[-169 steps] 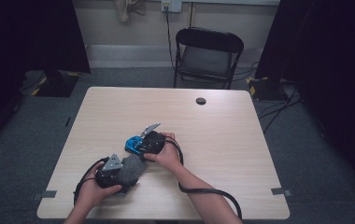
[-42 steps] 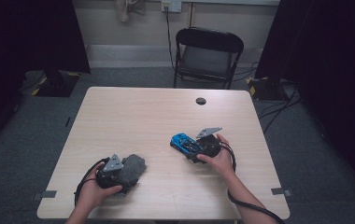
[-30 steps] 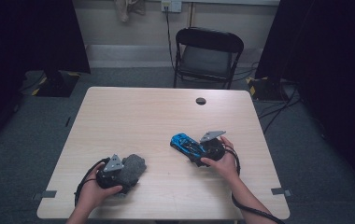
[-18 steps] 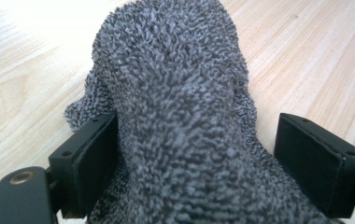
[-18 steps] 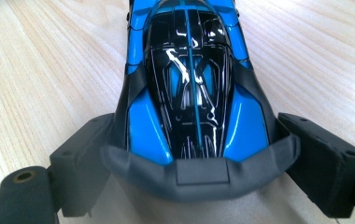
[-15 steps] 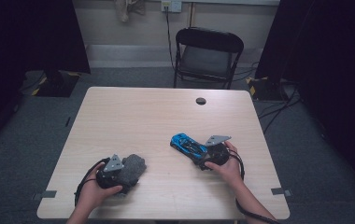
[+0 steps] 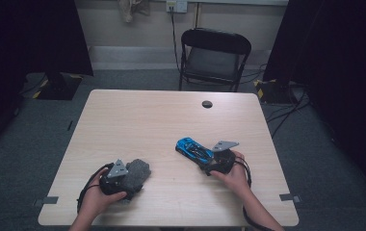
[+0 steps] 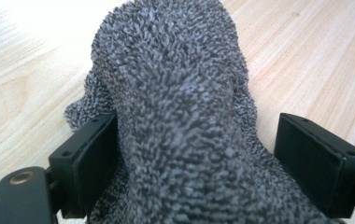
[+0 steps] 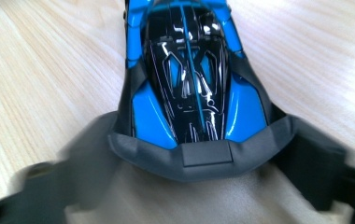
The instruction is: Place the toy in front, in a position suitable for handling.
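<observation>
1. Two grippers work on the pale wooden surface [image 7: 137, 120], each held in one of the person's hands, well apart from one another near the edge closest to the person.
2. The left gripper [image 7: 123, 179] lies low at the near left of the surface, its jaws standing either side of a grey fuzzy cloth [image 8: 180, 107] – a knitted bundle that bulges up between them.
3. In the left gripper view, one jaw touches the cloth's side while the other stands a little clear of it, so the jaws are apart and not squeezing the bundle.
4. The cloth rests on the surface and reaches forward past the jaw tips.
5. The right gripper [image 7: 209, 163] sits at the near right, pointing up and to the left across the surface towards a blue and black toy car [image 9: 189, 79].
6. The car stands on its wheels on the surface, with its grey tail end between the right gripper's jaws – seen from behind in the right gripper view.
7. Those jaws have just been closing; they are blurred there, and whether they press the car's flanks yet I cannot tell.
8. A small dark round disc [image 7: 207, 104] lies near the far edge, well apart from both things.
9. A black folding chair [image 7: 215, 57] stands beyond the surface.
</observation>
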`<action>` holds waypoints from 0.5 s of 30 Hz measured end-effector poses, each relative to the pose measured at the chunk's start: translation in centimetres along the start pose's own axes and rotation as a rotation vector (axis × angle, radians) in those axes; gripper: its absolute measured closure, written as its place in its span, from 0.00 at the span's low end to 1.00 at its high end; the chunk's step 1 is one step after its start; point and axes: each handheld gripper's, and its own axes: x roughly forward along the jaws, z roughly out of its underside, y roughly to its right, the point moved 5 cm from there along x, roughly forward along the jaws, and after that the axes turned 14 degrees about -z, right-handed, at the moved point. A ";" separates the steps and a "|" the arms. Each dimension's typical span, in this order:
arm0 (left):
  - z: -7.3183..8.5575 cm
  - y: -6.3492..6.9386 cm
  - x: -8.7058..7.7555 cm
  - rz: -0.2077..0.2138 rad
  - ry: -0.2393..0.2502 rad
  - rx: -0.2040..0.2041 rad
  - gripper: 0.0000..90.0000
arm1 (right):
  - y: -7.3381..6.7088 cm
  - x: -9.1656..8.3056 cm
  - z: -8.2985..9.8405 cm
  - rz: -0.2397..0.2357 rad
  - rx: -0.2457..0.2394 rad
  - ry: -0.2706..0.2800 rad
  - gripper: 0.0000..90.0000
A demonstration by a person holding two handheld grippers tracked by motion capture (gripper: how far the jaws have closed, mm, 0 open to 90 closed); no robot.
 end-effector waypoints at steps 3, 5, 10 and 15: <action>0.0 0.0 0.0 -0.002 -0.002 0.003 0.16 | -0.1 -0.1 0.0 0.006 0.003 0.008 0.27; 0.0 0.0 0.0 -0.002 -0.001 0.003 0.16 | -0.1 -0.1 0.0 0.005 0.003 0.009 0.27; -0.1 -0.1 -0.1 -0.004 -0.006 -0.009 0.17 | -0.1 -0.1 0.0 0.003 0.002 0.010 0.27; -0.6 -0.3 -0.4 -0.029 -0.004 -0.010 0.18 | -0.1 -0.1 0.0 0.002 0.002 0.010 0.27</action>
